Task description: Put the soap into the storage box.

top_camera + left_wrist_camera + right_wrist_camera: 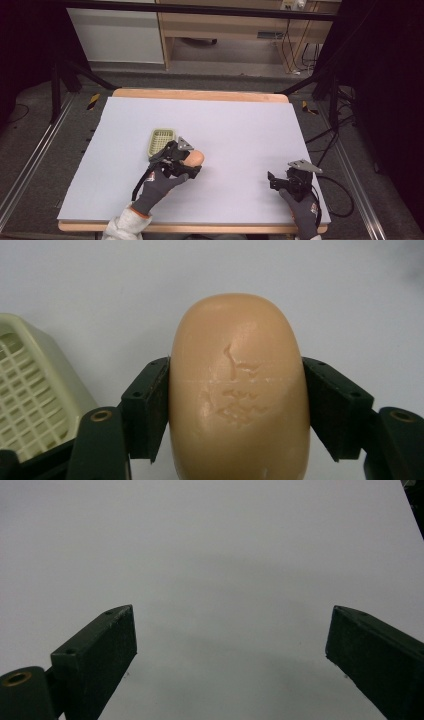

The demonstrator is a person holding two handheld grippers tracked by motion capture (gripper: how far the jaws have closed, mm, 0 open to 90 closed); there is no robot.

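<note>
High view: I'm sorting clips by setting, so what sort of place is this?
Probably a lab or studio recording bench, not a home: a wooden table under a plain white sheet, dark metal stand legs flanking it, and loose black cables trailing across the grey floor.

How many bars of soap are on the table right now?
1. The soap bar is clamped in the left hand-held gripper, just right of the green soap dish. None seem hidden.
</note>
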